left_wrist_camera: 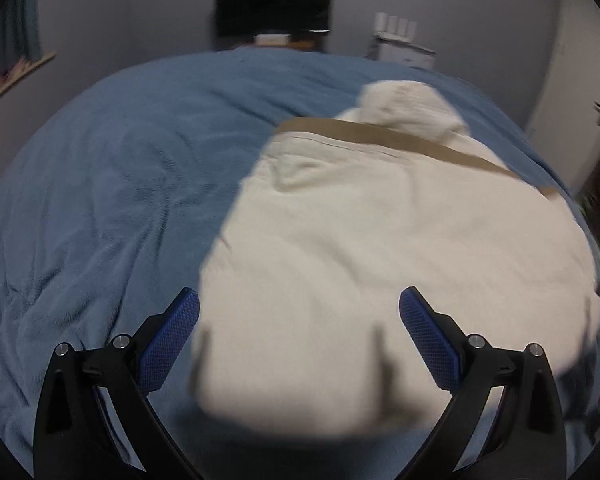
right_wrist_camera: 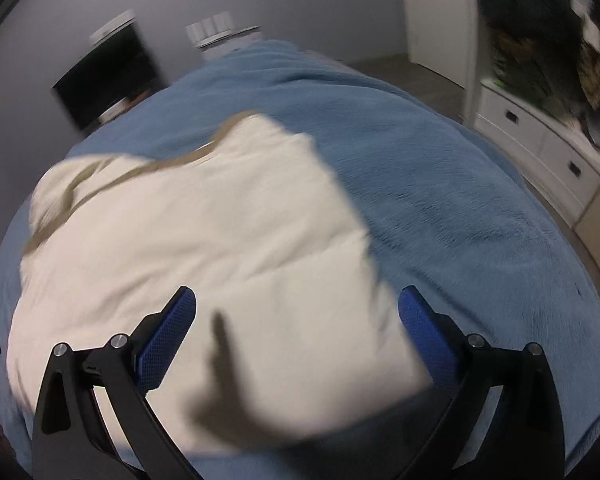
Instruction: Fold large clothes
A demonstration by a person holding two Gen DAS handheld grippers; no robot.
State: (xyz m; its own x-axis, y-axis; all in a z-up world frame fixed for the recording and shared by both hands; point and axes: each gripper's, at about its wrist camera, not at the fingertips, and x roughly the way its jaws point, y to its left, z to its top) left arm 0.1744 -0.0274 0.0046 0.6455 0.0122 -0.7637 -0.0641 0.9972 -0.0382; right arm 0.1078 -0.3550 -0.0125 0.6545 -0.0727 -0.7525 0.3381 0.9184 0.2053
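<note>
Black jaws (blue pads (left_wrist_camera: 168,344), silver screws)

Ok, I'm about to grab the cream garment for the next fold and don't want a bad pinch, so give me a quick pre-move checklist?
1. Left gripper open and empty: ok.
2. Right gripper open and empty: ok.
3. Cream garment lying on the blue blanket, nothing on top of it: ok.
4. Near hem between the fingers of both grippers: ok.
5. Garment smooth: not ok, bunched near the tan band.
6. Fingertip contact with the fabric: cannot tell, both views blurred.
</note>
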